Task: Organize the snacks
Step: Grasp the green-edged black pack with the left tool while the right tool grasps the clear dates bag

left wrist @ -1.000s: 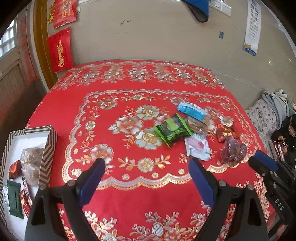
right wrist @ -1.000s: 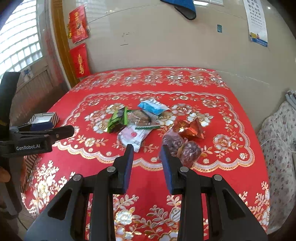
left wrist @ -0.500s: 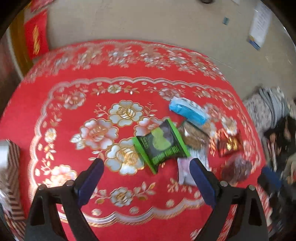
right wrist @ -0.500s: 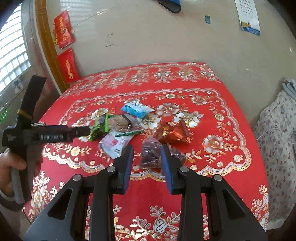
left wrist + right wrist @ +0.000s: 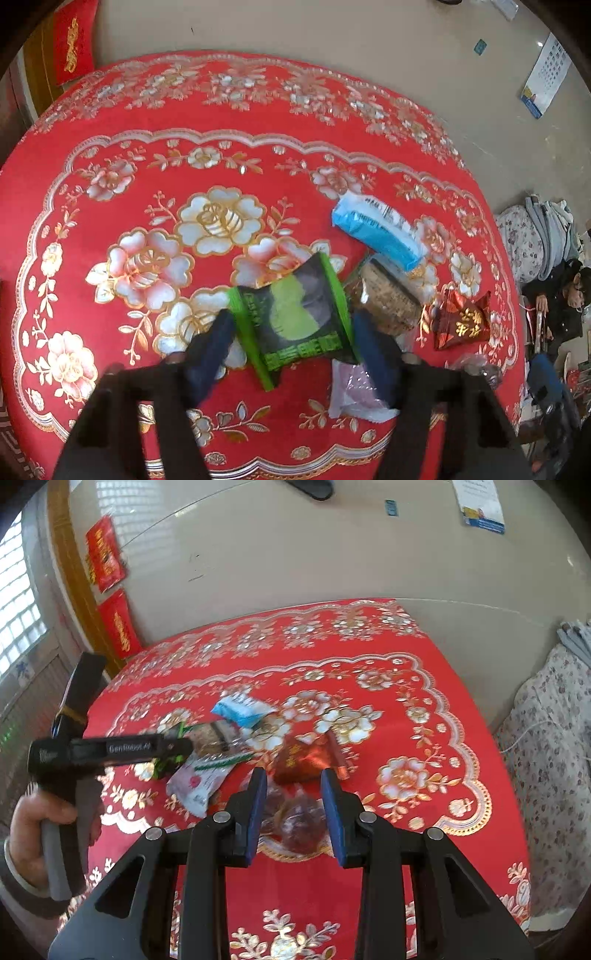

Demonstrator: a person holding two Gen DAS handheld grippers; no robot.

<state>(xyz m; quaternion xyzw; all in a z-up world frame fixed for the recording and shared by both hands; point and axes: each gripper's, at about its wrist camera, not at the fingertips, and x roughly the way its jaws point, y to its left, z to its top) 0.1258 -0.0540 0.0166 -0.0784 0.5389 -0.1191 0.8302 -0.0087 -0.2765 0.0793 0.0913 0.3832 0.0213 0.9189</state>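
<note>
— Snacks [image 5: 388,236] cluster on the red tablecloth [image 5: 147,110]; which is gripped?
— Left gripper [image 5: 291,332], blurred, jaws closing around the green packet [image 5: 295,317]. Right gripper [image 5: 291,805] jaws narrowly parted, empty, half-hiding a clear bag [image 5: 295,823].

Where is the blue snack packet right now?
In the left wrist view the blue packet lies on the red tablecloth, farthest back, just beyond the brown snack.
</note>
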